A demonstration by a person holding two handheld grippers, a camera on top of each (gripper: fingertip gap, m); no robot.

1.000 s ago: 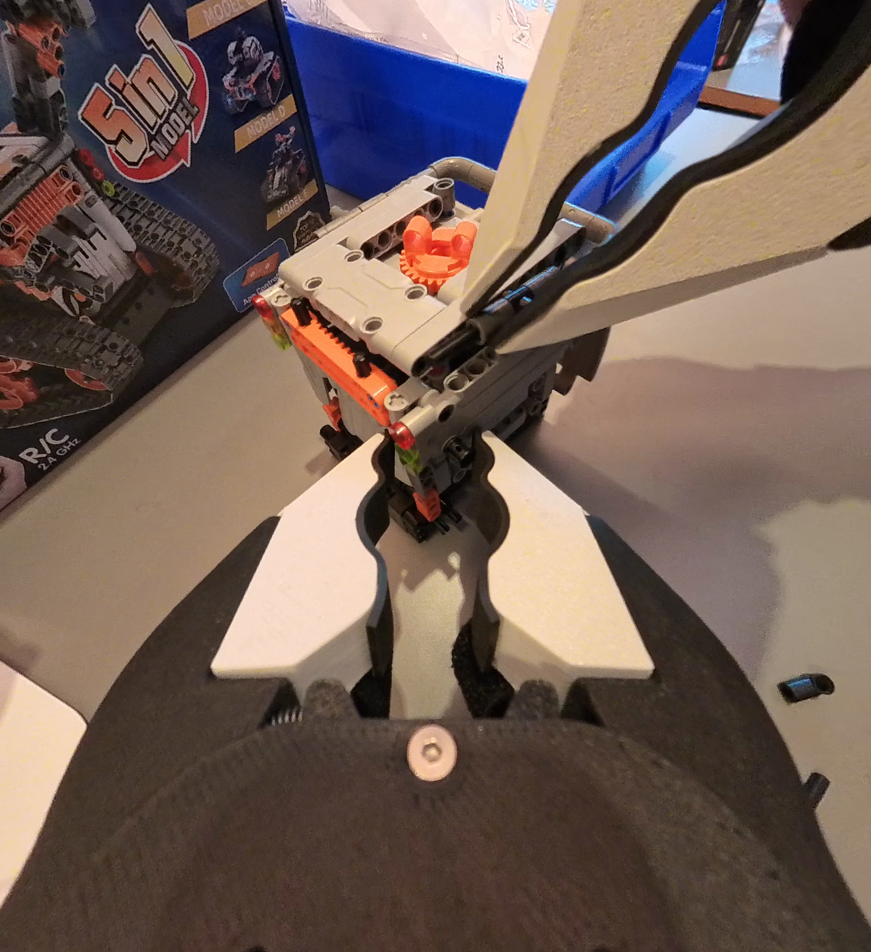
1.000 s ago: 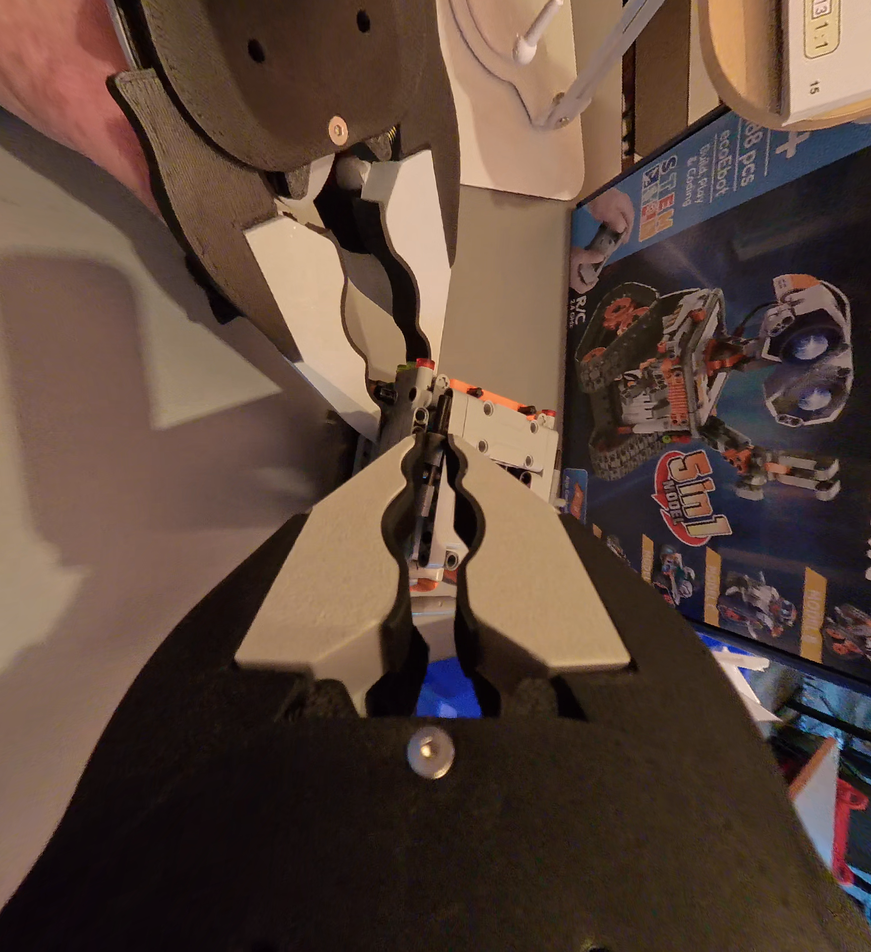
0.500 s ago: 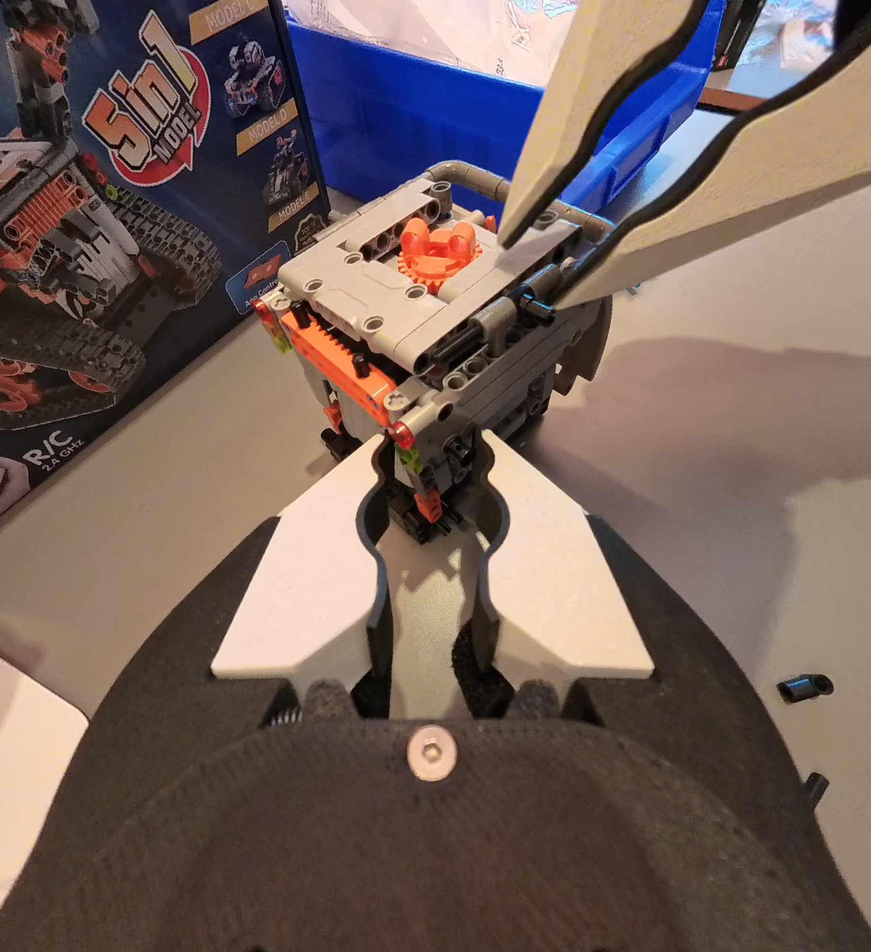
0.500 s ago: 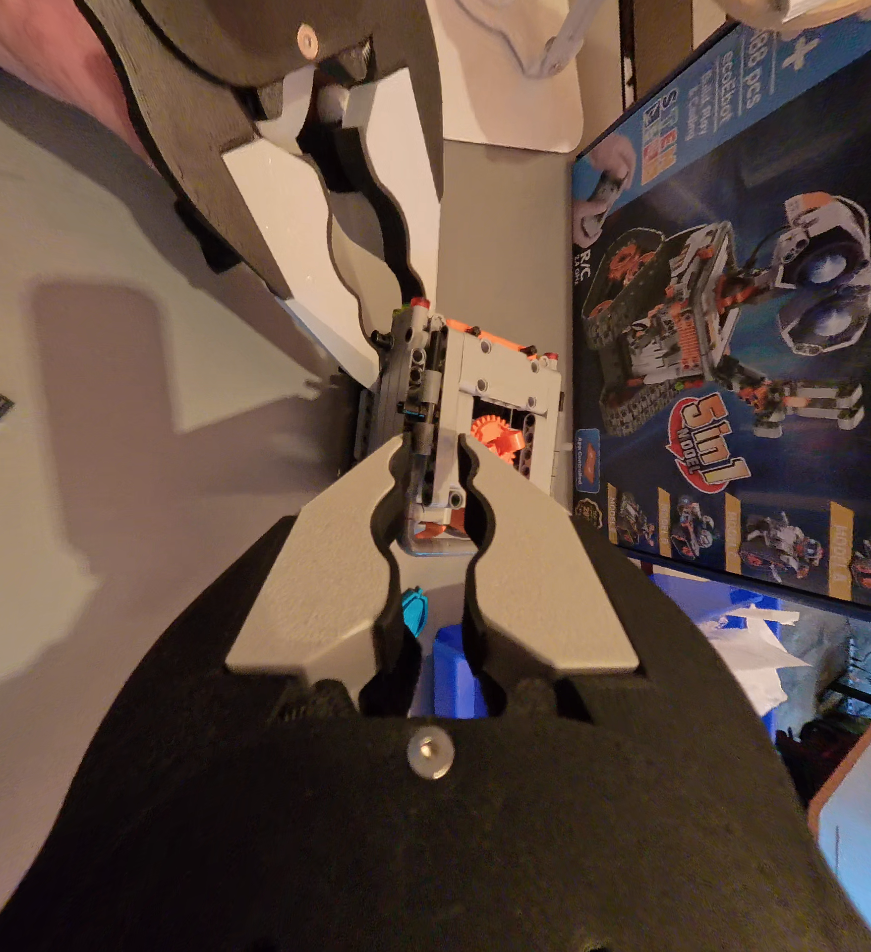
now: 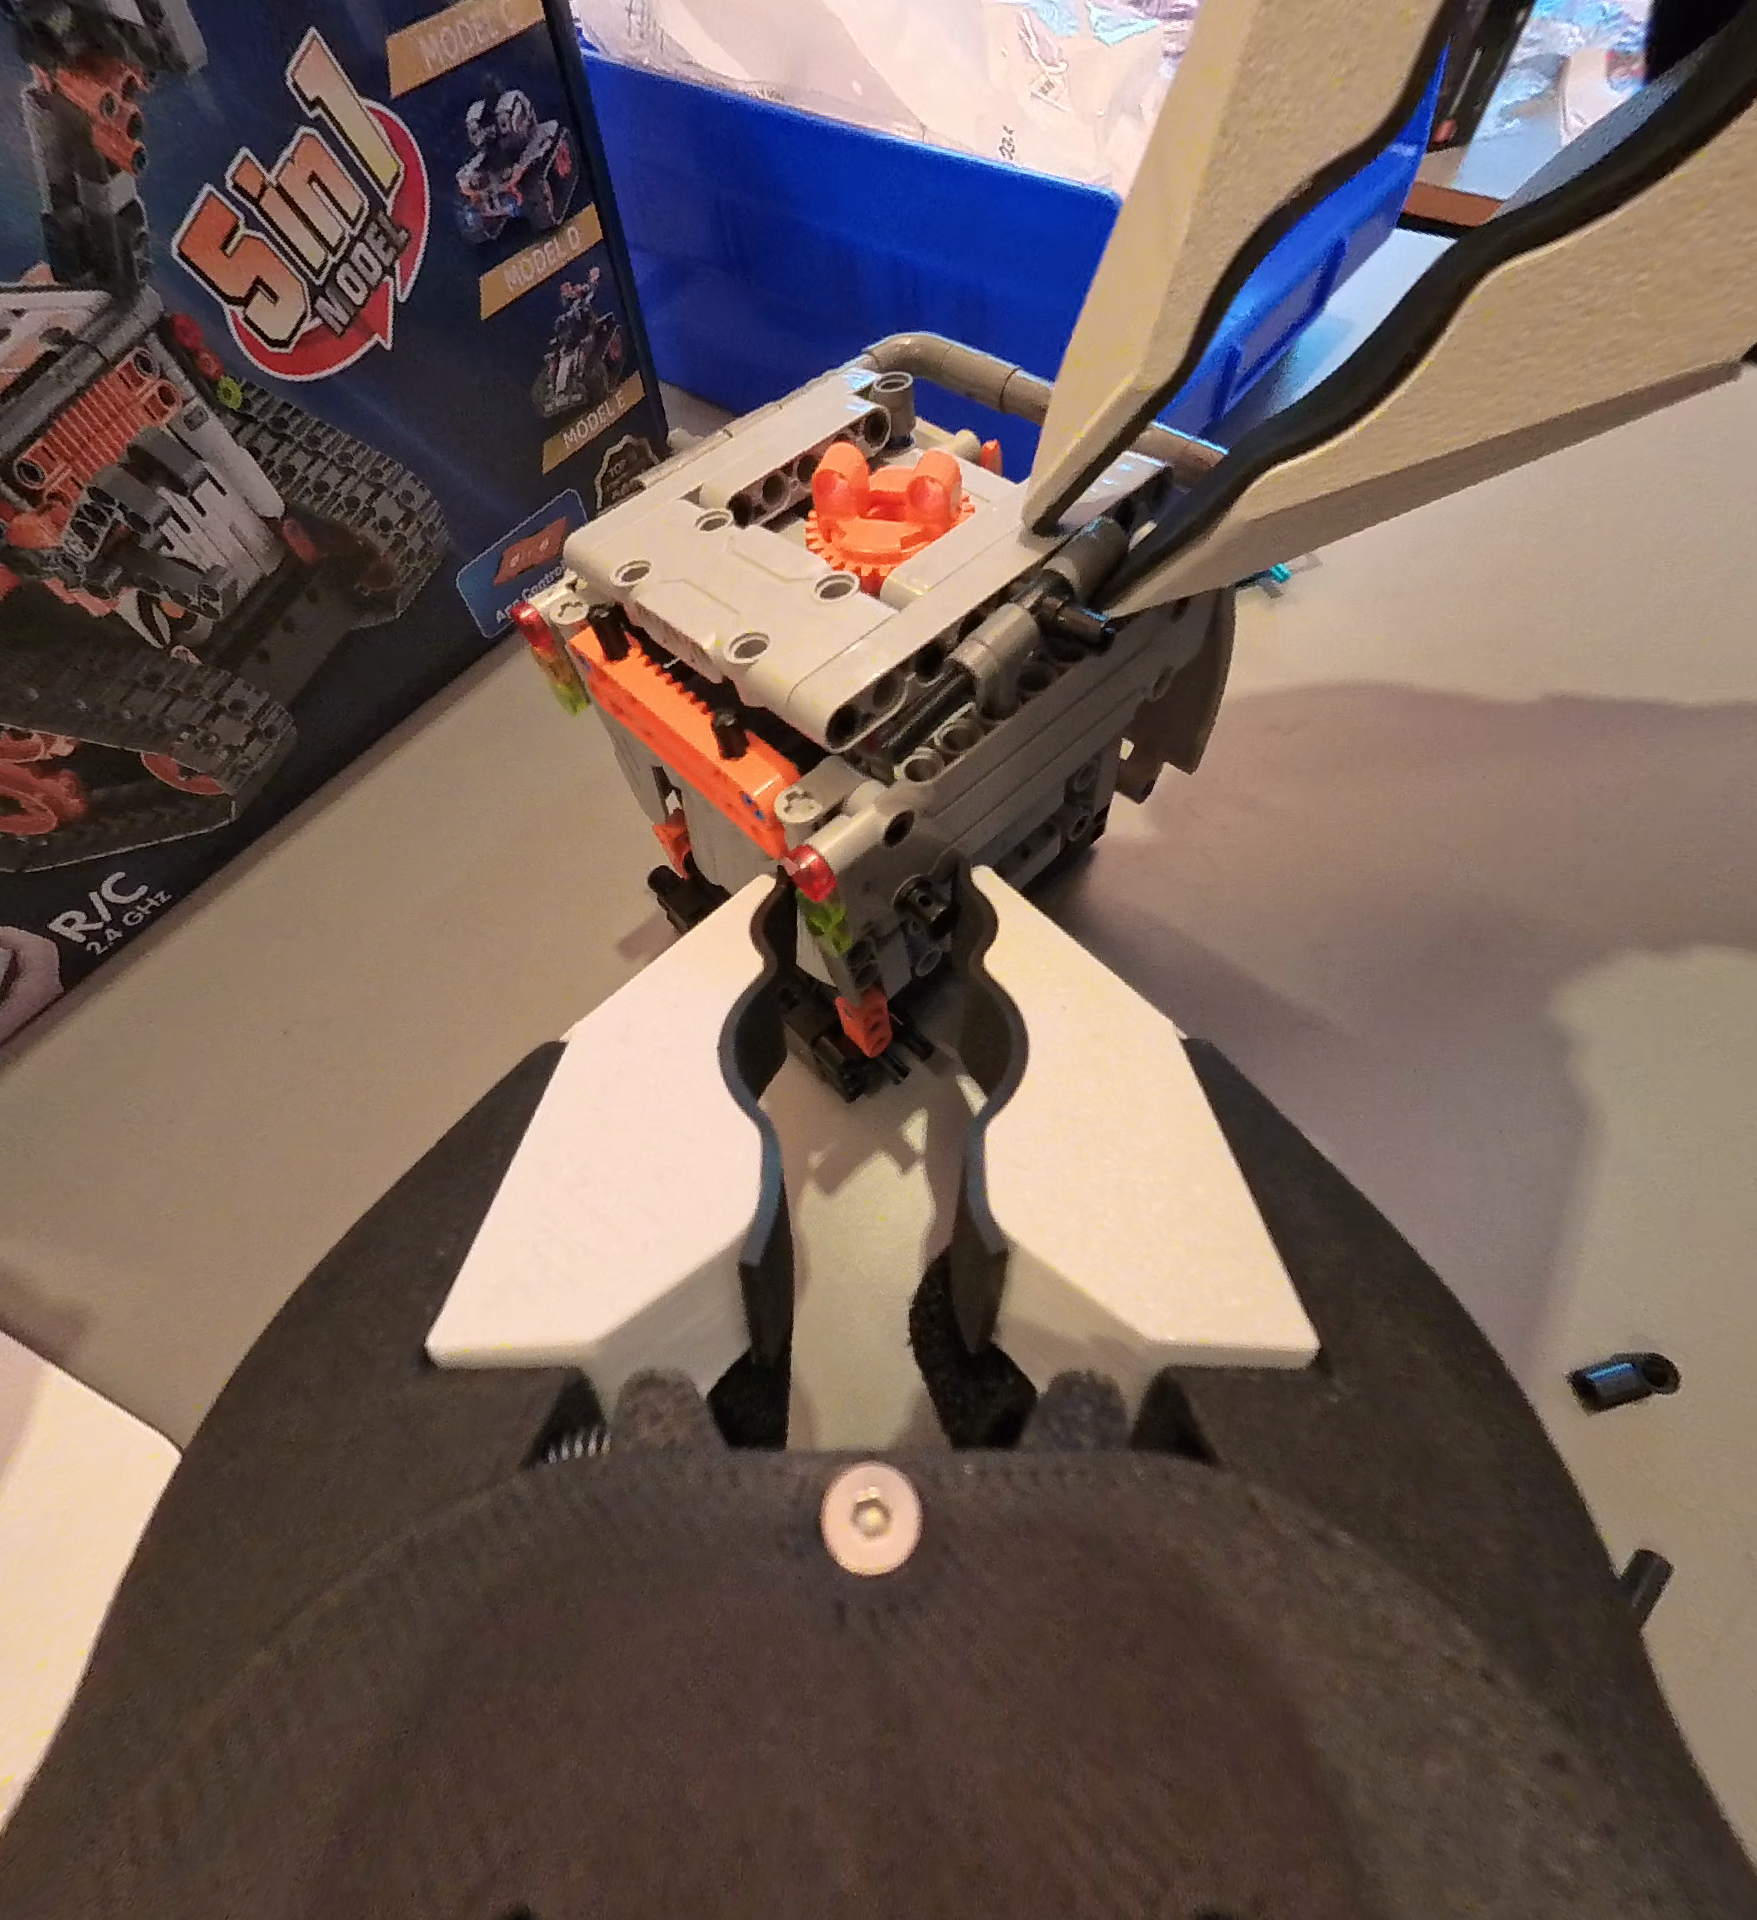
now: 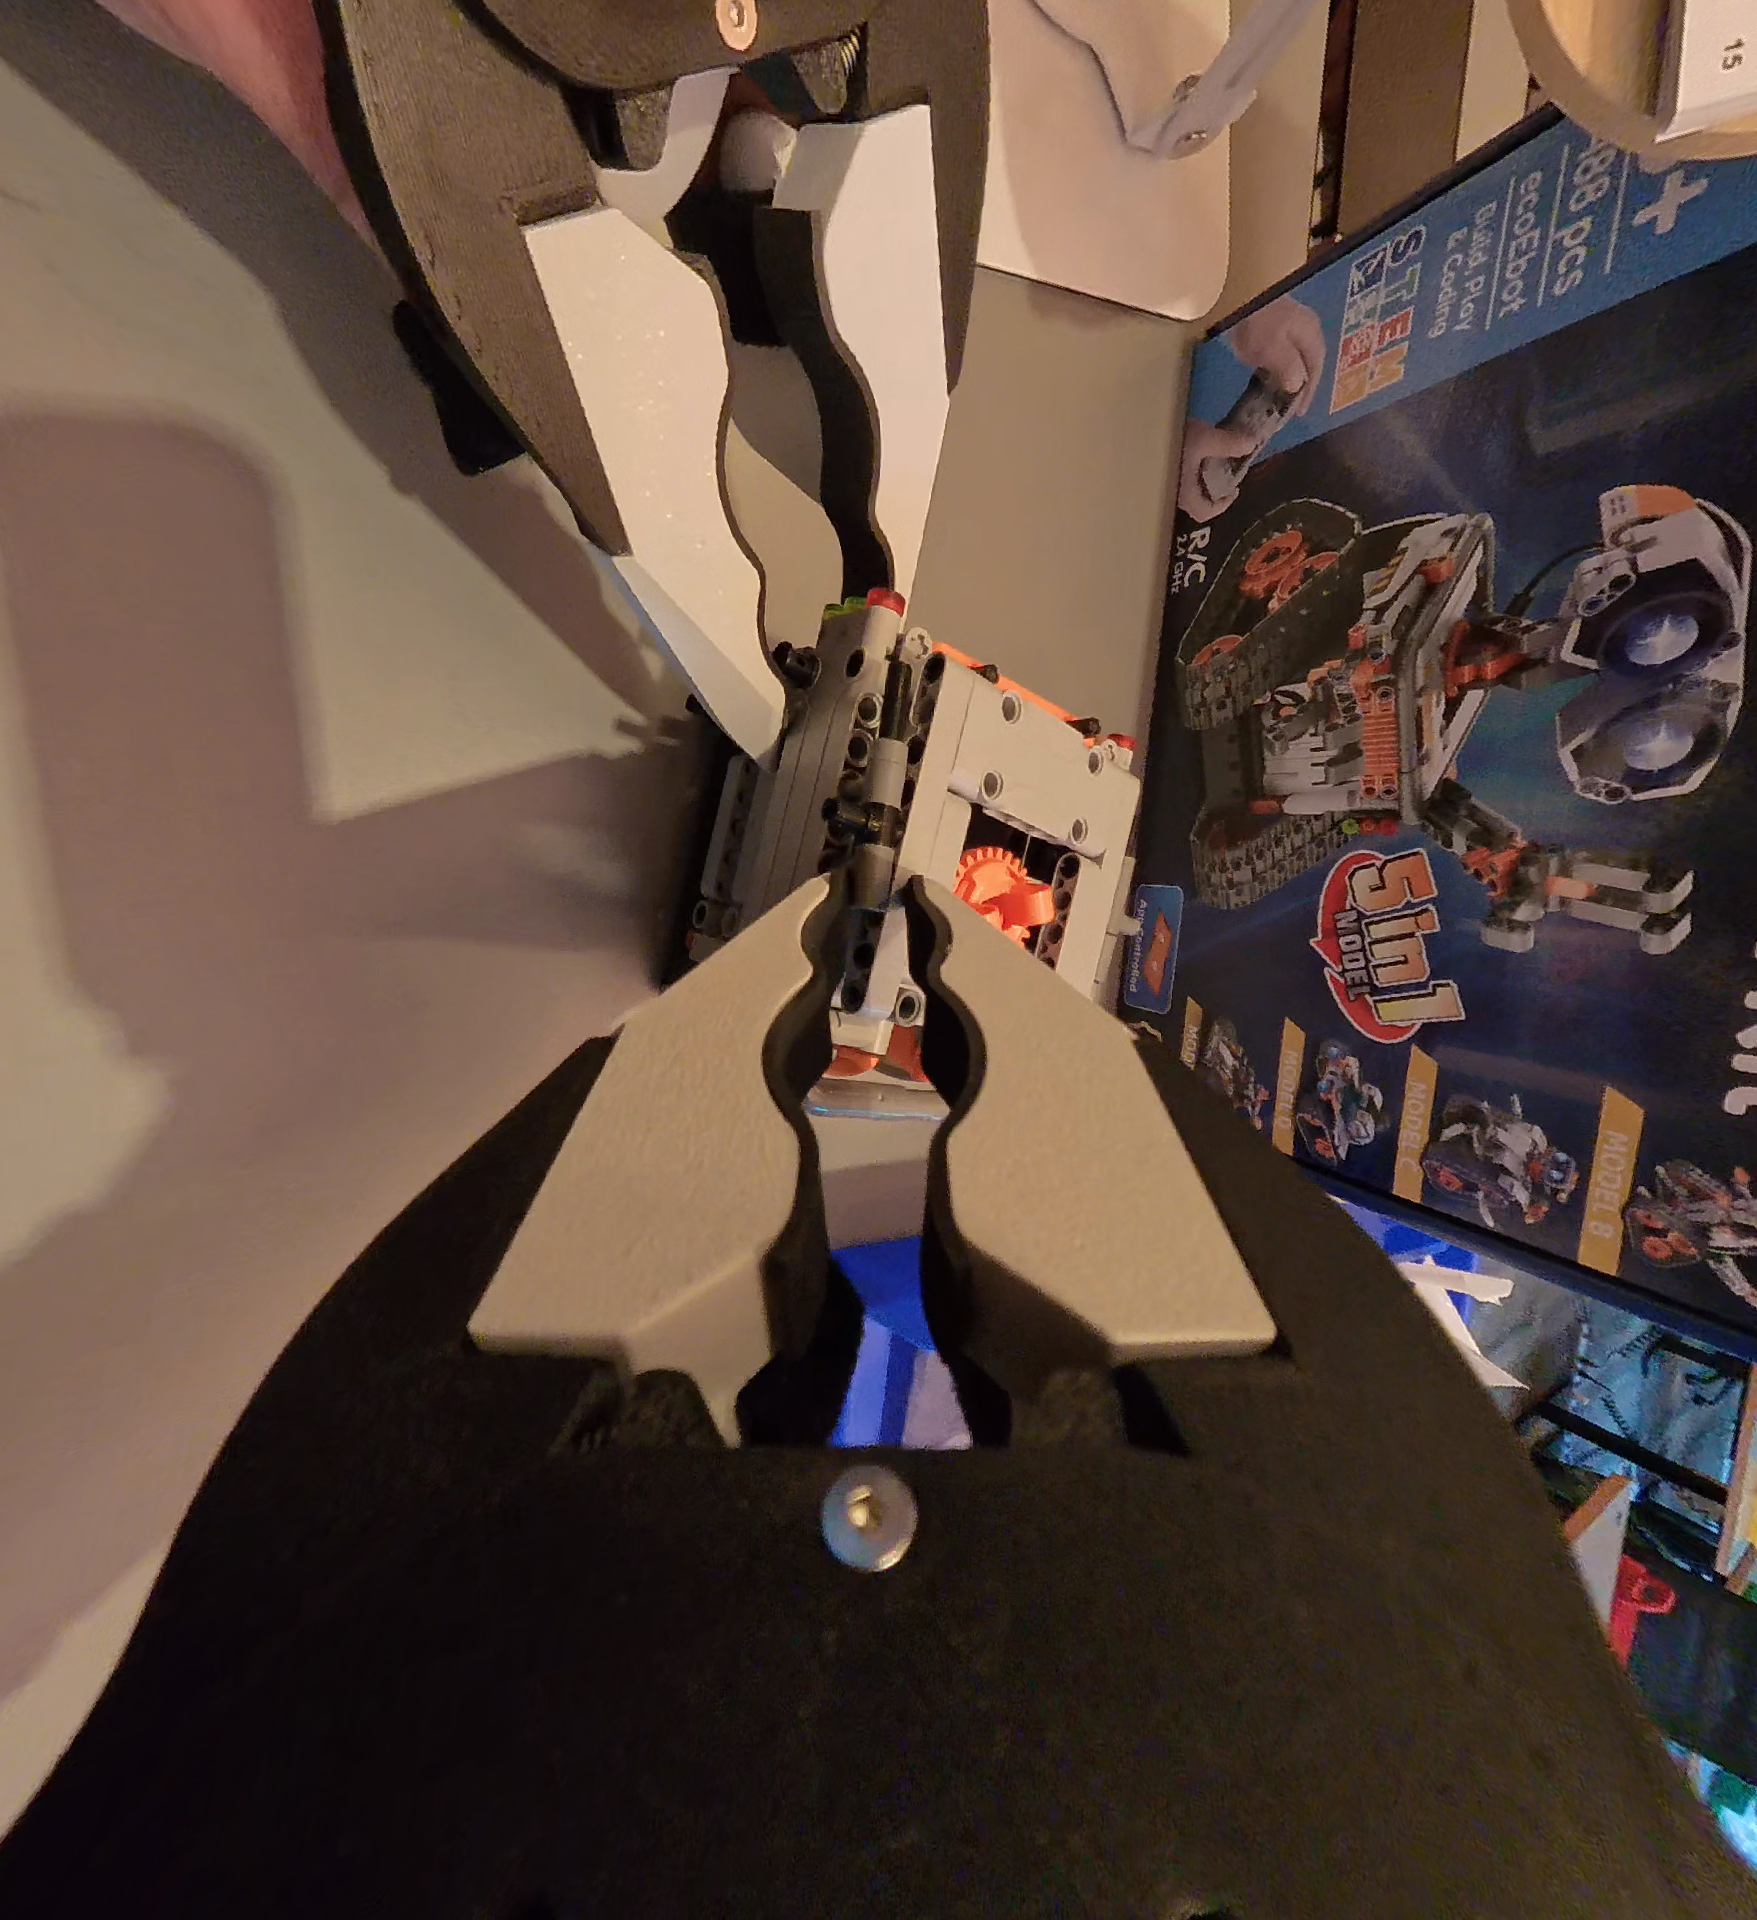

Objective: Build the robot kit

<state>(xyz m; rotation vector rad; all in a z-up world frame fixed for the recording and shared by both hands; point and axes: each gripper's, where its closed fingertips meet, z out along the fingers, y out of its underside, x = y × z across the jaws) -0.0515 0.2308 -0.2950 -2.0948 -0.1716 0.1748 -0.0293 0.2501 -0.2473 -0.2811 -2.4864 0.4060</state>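
Observation:
A grey and orange brick model stands on the pale table, with an orange gear set in its top. My left gripper is shut on the model's near lower corner, at a red stud. My right gripper comes down from the upper right. It is open, its tips either side of a black axle on the model's top edge. In the right wrist view my right gripper straddles that axle, and my left gripper grips the model from the far side.
A blue kit box stands close to the left of the model, and a blue bin with plastic bags stands behind it. Small black pieces lie on the table at the right. A white sheet lies at the near left.
My right gripper let go of the black axle, opened and drew back, and has now come down again with its tips around the axle. My left gripper and the model have not moved.

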